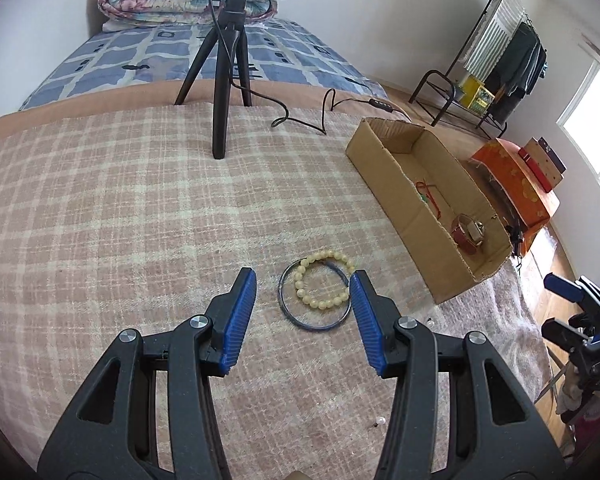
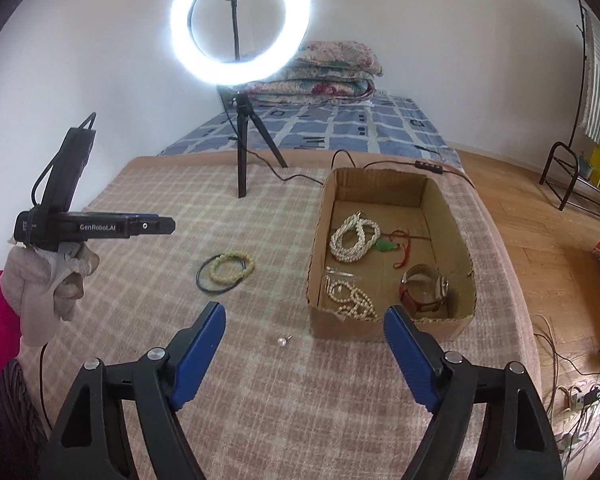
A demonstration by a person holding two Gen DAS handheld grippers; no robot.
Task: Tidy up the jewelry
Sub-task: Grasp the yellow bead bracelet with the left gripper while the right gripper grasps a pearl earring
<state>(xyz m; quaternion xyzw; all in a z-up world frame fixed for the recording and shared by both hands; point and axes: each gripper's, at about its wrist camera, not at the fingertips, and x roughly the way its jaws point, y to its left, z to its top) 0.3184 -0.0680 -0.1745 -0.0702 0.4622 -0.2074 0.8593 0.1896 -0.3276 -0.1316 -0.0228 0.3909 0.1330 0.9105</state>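
A cream bead bracelet [image 1: 325, 280] lies inside a thin dark bangle [image 1: 300, 318] on the plaid blanket [image 1: 120, 208]. Both show in the right wrist view too, bracelet [image 2: 232, 267] and bangle [image 2: 205, 284]. My left gripper [image 1: 305, 284] is open and empty, just short of them. A cardboard box [image 2: 314, 280] holds white bead necklaces [image 2: 354, 236], a red cord with a green pendant [image 2: 388, 245] and a brown-strap watch [image 2: 424, 288]. My right gripper [image 2: 306, 318] is open and empty, in front of the box. A small pearl stud [image 2: 283, 340] lies loose on the blanket.
A ring light on a black tripod [image 2: 241, 24] stands at the back of the blanket, its cable [image 2: 300, 178] trailing behind the box. Folded quilts [image 2: 324, 72] lie on the bed. An orange box [image 1: 516, 184] and a clothes rack [image 1: 500, 52] stand to the right.
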